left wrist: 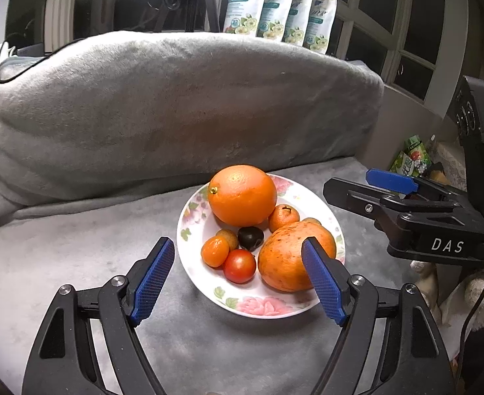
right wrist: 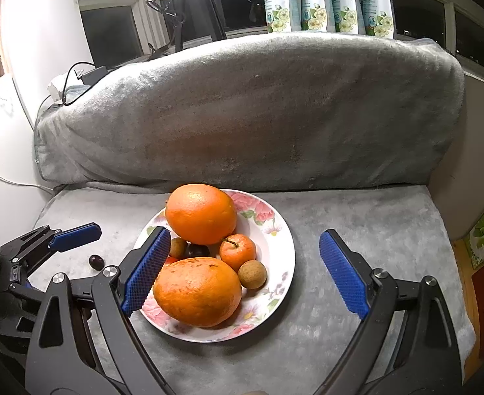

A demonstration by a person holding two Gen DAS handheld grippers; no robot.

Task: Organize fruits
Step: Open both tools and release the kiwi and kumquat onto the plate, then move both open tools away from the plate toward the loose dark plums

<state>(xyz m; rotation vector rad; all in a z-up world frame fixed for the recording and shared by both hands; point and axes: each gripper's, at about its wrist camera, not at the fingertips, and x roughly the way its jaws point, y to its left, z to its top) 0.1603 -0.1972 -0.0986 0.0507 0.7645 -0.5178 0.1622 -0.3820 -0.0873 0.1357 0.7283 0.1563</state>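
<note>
From the left wrist camera, the left gripper [left wrist: 238, 276] hovers with its jaws spread wide and nothing between them, over the near rim of a floral plate [left wrist: 276, 311] that rests on a grey blanket [left wrist: 77, 263]. On the plate a large orange [left wrist: 242, 195] sits at the far side, a speckled orange fruit [left wrist: 288, 256] at the near right, partly behind the right blue pad. Between them lie a small tangerine [left wrist: 283, 218], a dark plum-like fruit [left wrist: 250, 237], a cherry tomato [left wrist: 239, 266], a kumquat [left wrist: 214, 250] and a brown longan [left wrist: 229, 236]. The right gripper [left wrist: 390, 184] shows side-on beyond the plate's right rim; from here its jaws cannot be judged. A grey covered cushion [left wrist: 176, 105] rises behind the plate, with white pouches [left wrist: 281, 6] on the sill above.

The right wrist camera shows the right gripper [right wrist: 245, 273] with jaws wide apart and empty, straddling the plate's [right wrist: 284, 247] near half. This view reveals a second longan [right wrist: 252, 274] at the plate's right side, touching the speckled fruit [right wrist: 197, 291] and just beside the tangerine [right wrist: 237, 251]; the left view shows only a sliver of it. It also shows a dark fruit [right wrist: 96, 261] lying off the plate on the blanket [right wrist: 357, 214], near the left gripper's blue tip [right wrist: 77, 235]. The tomato and kumquat are mostly hidden here behind the blue pad and the speckled fruit.
</note>
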